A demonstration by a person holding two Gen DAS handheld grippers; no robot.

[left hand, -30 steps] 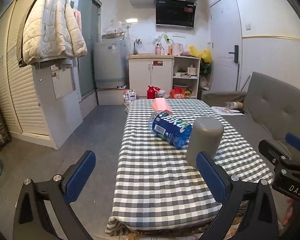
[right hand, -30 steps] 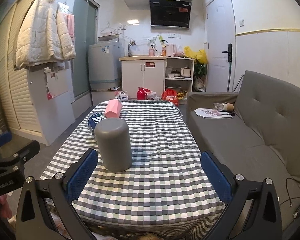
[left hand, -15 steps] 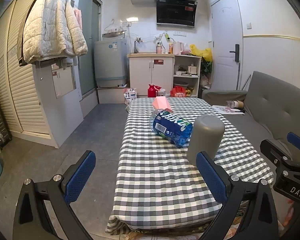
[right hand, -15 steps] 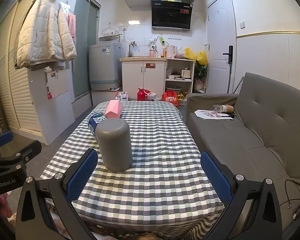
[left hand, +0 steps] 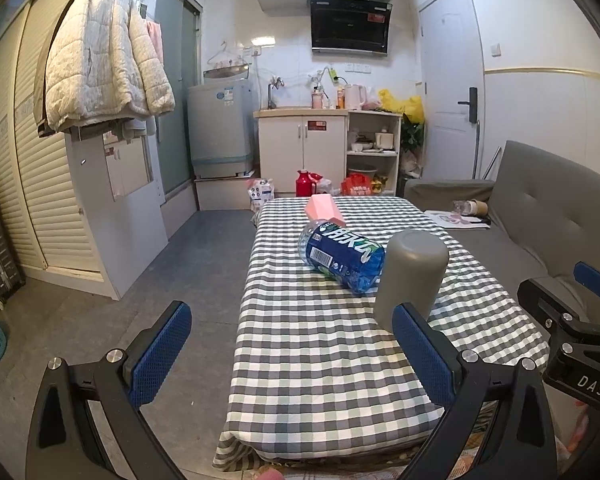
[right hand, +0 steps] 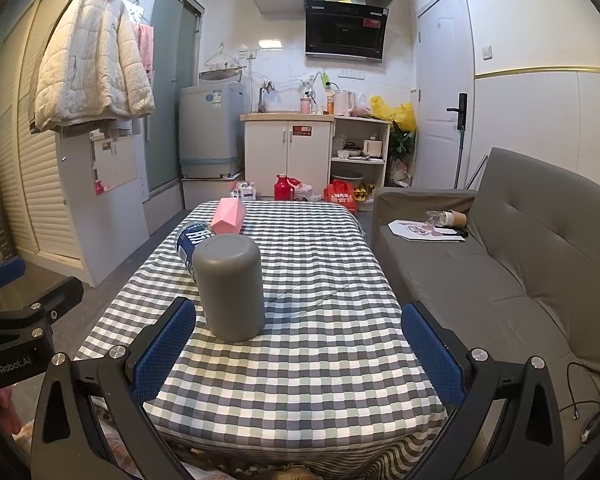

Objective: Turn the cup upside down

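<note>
A grey cup (right hand: pixel 231 286) stands upside down, mouth on the checked tablecloth (right hand: pixel 320 344), near the table's front left. In the left wrist view the cup (left hand: pixel 412 276) sits just behind my left gripper's right finger. My left gripper (left hand: pixel 292 354) is open and empty, held before the table's left front corner. My right gripper (right hand: pixel 298 354) is open and empty, short of the cup and to its right, over the table's near edge.
A blue-labelled plastic bottle (left hand: pixel 342 256) lies on its side behind the cup, with a pink box (left hand: pixel 324 208) behind it. A grey sofa (right hand: pixel 520 264) runs along the table's right side. Open floor (left hand: pixel 148 304) lies left of the table.
Both grippers have drawn back slightly from the table and stay open. The cup has not moved.
</note>
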